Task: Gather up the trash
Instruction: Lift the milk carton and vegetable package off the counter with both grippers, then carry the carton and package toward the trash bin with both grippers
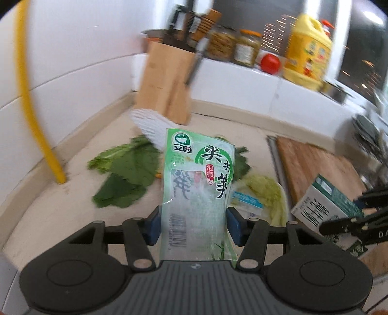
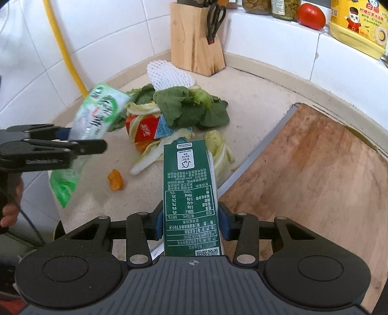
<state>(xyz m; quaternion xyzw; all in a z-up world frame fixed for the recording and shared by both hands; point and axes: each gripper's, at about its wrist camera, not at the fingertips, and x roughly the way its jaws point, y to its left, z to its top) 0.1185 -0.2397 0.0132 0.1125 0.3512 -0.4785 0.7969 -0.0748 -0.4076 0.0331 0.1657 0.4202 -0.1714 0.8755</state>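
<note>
A: Item one, left gripper [image 1: 194, 223]?
B: Jaws clamped on a green and clear snack packet [image 1: 197, 184], blue pads pressing both its side edges. In the left wrist view the packet stands upright at centre frame, lifted clear of the counter [image 1: 60, 213]. In the right wrist view the same packet [image 2: 92, 130] hangs tilted at the left edge.

A: Item two, right gripper [image 2: 190, 223]?
B: Jaws closed on a dark green drink carton [image 2: 188, 193], pads against its two sides, print upside down. It sits at centre frame, lower half.

A: Loose trash on the counter?
B: Dark green leaves [image 2: 191, 106] at upper centre of the right wrist view; pale cabbage leaves [image 2: 218, 147] just right of the held carton's top; a crushed red and blue carton [image 2: 148, 128] among the leaves; a white foam fruit net [image 2: 167, 75] above them; an orange scrap [image 2: 116, 180] alone, lower left of the pile.

A: Fixtures?
B: Wooden knife block [image 2: 194, 41] in the corner, top centre, scissors [image 2: 214, 19] in it. Wooden cutting board [image 2: 315, 174] at right. Tomato [image 2: 311, 15] and yellow detergent jug [image 2: 359, 26] on the ledge, upper right. Yellow hose [image 2: 65, 48] against the tiles, upper left.
</note>
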